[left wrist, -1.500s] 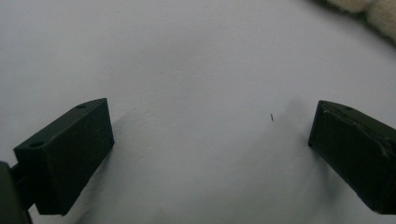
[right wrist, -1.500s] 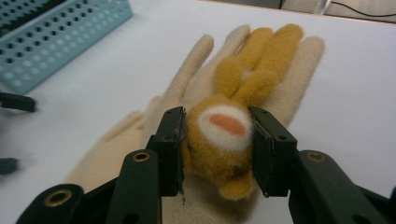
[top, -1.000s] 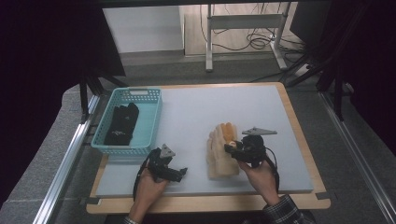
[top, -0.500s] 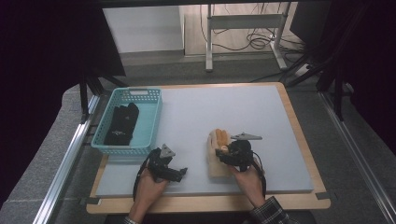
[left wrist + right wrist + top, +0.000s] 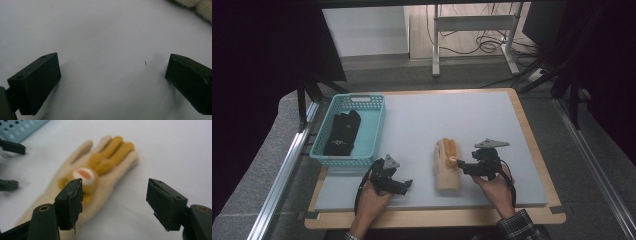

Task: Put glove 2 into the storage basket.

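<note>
Cream glove point(image 5: 447, 167) with orange fingers lies flat on the grey surface point(image 5: 462, 120), at 5 o'clock from its centre. Right gripper point(image 5: 460, 163) sits at the glove's 3 o'clock, jaws open, empty. Left gripper point(image 5: 408, 183) at glove's 9 o'clock, jaws spread wide over bare surface. Teal basket point(image 5: 324, 155) at 10 o'clock holds dark gloves point(image 5: 343, 131).

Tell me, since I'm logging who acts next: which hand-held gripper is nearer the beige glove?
Right. The right hand-held gripper sits at the beige glove's right edge, jaws open toward it. The left hand-held gripper rests open on the mat, off to the glove's left.
</note>
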`<state>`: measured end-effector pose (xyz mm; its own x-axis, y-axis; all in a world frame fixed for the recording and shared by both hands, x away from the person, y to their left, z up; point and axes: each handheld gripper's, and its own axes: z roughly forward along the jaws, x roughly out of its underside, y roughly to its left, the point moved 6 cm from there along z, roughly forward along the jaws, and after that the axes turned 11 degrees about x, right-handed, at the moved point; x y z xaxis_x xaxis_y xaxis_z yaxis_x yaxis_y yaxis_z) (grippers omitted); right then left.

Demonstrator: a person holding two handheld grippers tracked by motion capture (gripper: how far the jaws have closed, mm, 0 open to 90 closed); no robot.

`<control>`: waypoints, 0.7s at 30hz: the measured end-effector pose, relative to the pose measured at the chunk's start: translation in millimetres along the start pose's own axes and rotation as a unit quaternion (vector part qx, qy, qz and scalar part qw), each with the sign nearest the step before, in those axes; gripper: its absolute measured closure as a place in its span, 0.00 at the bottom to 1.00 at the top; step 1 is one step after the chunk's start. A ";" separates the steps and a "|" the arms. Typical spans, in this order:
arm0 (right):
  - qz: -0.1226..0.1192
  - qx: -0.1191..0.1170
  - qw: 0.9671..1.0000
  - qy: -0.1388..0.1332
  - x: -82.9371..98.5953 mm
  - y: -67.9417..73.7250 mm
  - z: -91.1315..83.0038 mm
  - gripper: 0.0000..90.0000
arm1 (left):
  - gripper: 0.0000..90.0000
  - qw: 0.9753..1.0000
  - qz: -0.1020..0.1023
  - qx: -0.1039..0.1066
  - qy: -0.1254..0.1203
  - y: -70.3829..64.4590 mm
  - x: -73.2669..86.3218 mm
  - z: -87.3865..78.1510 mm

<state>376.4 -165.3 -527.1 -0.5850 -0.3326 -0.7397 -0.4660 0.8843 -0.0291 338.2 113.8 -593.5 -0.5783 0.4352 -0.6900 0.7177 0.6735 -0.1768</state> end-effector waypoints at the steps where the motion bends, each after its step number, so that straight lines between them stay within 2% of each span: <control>1: -0.004 0.002 1.000 -0.003 2.2 -2.1 -0.7 0.38 | 0.00 1.000 0.000 0.000 0.000 0.0 0.0 0.0; 2: -0.008 0.002 1.000 -0.003 4.6 -3.8 -2.1 0.44 | 0.00 1.000 0.000 0.000 0.000 0.0 0.0 0.0; 3: -0.022 0.008 1.000 -0.001 10.1 -6.6 -3.9 0.57 | 0.00 1.000 0.000 0.000 0.000 0.0 0.0 0.0; 4: -0.022 0.008 1.000 -0.001 10.1 -6.6 -3.9 0.57 | 0.00 1.000 0.000 0.000 0.000 0.0 0.0 0.0; 5: -0.033 -0.003 0.999 0.003 16.6 -5.8 -5.3 0.73 | 0.00 1.000 0.000 0.000 -0.001 0.0 0.0 0.1; 6: -0.033 -0.003 0.999 0.003 16.6 -5.8 -5.3 0.73 | 0.00 1.000 0.000 0.000 -0.001 0.0 0.0 0.1; 7: -0.041 -0.017 0.999 0.011 22.8 -3.0 -5.0 0.83 | 0.00 1.000 0.000 0.000 0.000 0.0 0.0 0.1; 8: -0.041 -0.017 0.999 0.011 22.8 -3.0 -5.0 0.83 | 0.00 1.000 0.000 0.000 0.000 0.0 0.0 0.0; 9: -0.054 -0.031 0.998 0.020 30.4 2.3 -3.5 0.90 | 0.00 1.000 0.000 0.000 0.000 -0.1 0.0 0.0; 10: -0.054 -0.031 0.998 0.020 30.4 2.3 -3.5 0.90 | 0.00 1.000 0.000 0.000 0.000 -0.1 0.0 0.0; 11: -0.065 -0.041 0.997 0.026 35.9 7.9 -1.1 0.93 | 0.00 1.000 0.000 0.000 0.000 -0.1 0.0 0.0; 13: -0.066 -0.041 0.997 0.029 38.1 10.6 0.1 0.93 | 0.00 1.000 0.000 0.000 0.000 -0.1 0.0 0.0; 16: -0.072 -0.053 0.995 0.031 41.2 18.1 3.8 0.94 | 0.00 1.000 0.000 0.001 -0.001 0.0 -0.1 0.2; 17: -0.080 -0.060 0.995 0.031 41.7 23.8 6.0 0.94 | 0.00 1.000 0.000 0.001 -0.001 0.0 -0.1 0.1; 21: -0.089 -0.064 0.994 0.029 40.6 32.2 8.5 0.94 | 0.00 1.000 -0.001 0.001 -0.001 0.0 -0.1 0.1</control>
<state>343.3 -147.6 -563.9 -0.5213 -0.5012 -0.6907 -0.6434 0.7625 -0.0678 338.3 113.7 -593.5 -0.5781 0.4327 -0.6918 0.7178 0.6728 -0.1790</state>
